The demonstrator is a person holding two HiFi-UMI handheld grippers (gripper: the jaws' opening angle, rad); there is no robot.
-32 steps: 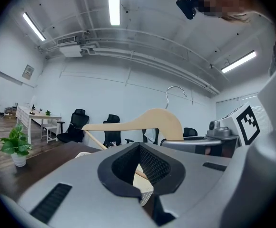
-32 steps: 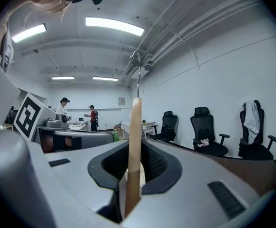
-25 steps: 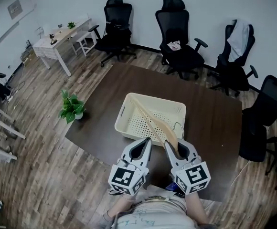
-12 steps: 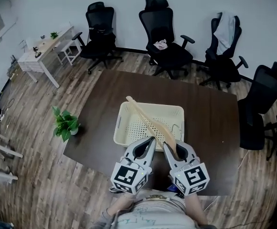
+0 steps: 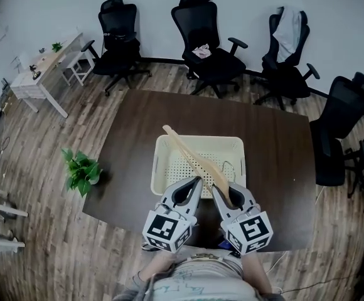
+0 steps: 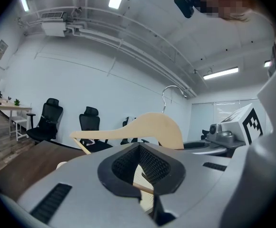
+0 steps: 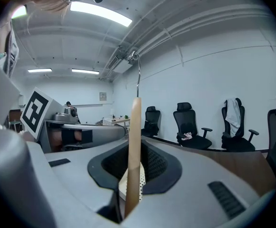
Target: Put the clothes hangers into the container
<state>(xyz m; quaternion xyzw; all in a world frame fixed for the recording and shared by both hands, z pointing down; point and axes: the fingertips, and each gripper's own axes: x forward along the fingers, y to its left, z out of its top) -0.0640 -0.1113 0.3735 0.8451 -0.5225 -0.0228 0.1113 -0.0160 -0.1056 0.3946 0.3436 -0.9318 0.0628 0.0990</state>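
Observation:
A wooden clothes hanger (image 5: 196, 158) with a metal hook slants over the cream perforated basket (image 5: 198, 140) on the dark brown table (image 5: 276, 162). My right gripper (image 5: 217, 187) is shut on the hanger's near end, at the basket's near rim. In the right gripper view the hanger (image 7: 134, 151) stands edge-on between the jaws of that gripper (image 7: 135, 145). My left gripper (image 5: 197, 180) hangs just left of it, shut and holding nothing. From the left gripper (image 6: 139, 145) the hanger (image 6: 150, 126) shows just beyond the tips, hook upward.
Several black office chairs (image 5: 210, 39) ring the table's far and right sides, one with a pale garment (image 5: 289, 24) draped on it. A potted plant (image 5: 80, 171) stands on the wood floor at the left. A white desk (image 5: 41, 68) is at the far left.
The head view has swung, so the room sits differently in frame. Both grippers and the held hanger keep nearly the same place over the basket's near rim.

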